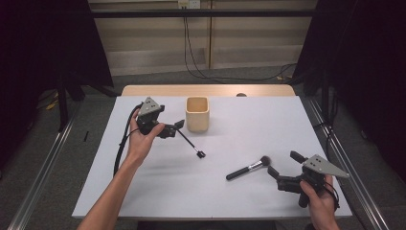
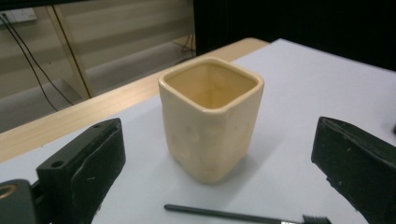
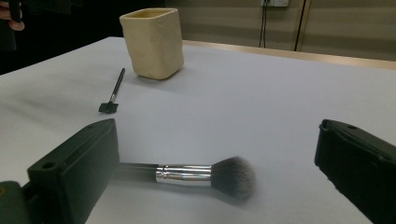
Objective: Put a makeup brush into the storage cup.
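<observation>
**Brush and cup lie before two open grippers**

The powder brush (image 1: pixel 247 168) lies flat on the white table (image 1: pixel 239 191), bristles just ahead of the right gripper (image 1: pixel 281 168), whose jaws stand wide and empty. The cream cup (image 1: pixel 197 114) stands upright just beyond the left gripper (image 1: pixel 175 127), likewise wide open and empty. A thin black brush (image 1: pixel 190 143) lies beside the cup.

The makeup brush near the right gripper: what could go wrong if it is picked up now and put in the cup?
1. The makeup brush lies flat on the table, and the open right gripper could pinch its soft bristles or push the round handle so it rolls away.
2. The cream cup stands free and seems light; the open left gripper beside it could knock it over.
3. The thin black brush lies beside the cup and could be swept aside.
</observation>
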{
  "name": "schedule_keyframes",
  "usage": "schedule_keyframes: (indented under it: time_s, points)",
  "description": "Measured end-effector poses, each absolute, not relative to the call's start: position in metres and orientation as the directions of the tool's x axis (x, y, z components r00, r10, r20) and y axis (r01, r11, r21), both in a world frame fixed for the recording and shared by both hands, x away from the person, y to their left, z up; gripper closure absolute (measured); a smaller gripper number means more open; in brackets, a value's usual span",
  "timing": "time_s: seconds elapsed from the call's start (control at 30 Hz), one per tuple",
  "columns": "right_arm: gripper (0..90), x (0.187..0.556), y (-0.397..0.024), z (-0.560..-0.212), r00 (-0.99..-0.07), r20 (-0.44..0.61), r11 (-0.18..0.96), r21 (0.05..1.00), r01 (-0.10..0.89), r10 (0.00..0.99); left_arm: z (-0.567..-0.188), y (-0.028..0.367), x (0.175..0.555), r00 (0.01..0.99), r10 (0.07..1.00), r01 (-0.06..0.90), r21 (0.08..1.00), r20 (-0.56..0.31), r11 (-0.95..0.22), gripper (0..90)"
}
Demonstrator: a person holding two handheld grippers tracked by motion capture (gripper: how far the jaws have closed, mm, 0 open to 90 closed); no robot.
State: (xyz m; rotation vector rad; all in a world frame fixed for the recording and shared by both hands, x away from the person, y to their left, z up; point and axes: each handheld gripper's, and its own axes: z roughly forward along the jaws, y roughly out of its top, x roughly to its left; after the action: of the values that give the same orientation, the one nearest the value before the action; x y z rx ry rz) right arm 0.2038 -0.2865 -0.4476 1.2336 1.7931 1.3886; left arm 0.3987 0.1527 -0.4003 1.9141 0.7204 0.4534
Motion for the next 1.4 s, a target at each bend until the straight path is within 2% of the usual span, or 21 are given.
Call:
schedule_keyframes:
  time_s: [0.3,0.6,0.73,0.9,1.07,1.17,1.4]
  points:
    - [0.0,0.204,-0.287,-0.448,-0.423,0.111,0.038,0.944,0.328,0.899,-0.402,0.149,0.407,0.762,0.644,0.333,0.812,0.068,-0.479,3.4]
    - [0.0,0.204,-0.288,-0.448,-0.427,0.103,0.047,0.944,0.326,0.898,-0.398,0.144,0.411,0.786,0.615,0.376,0.742,0.062,-0.555,4.4]
    - [0.0,0.204,-0.287,-0.448,-0.429,0.105,0.046,0.944,0.328,0.897,-0.400,0.141,0.412,0.815,0.572,0.376,0.669,0.091,-0.641,4.5]
    - [0.0,0.204,-0.287,-0.448,-0.431,0.105,0.048,0.943,0.329,0.896,-0.403,0.139,0.414,0.850,0.522,0.390,0.577,0.073,-0.717,4.0]
    - [0.0,0.203,-0.287,-0.447,-0.432,0.104,0.049,0.943,0.329,0.896,-0.405,0.135,0.416,0.884,0.466,0.373,0.526,0.050,-0.764,4.9]
    - [0.0,0.203,-0.287,-0.447,-0.430,0.104,0.049,0.943,0.330,0.897,-0.406,0.131,0.417,0.890,0.454,0.357,0.538,0.053,-0.763,5.2]
    - [0.0,0.203,-0.287,-0.448,-0.435,0.101,0.056,0.941,0.335,0.895,-0.410,0.123,0.420,0.923,0.385,0.326,0.502,0.015,-0.801,5.5]
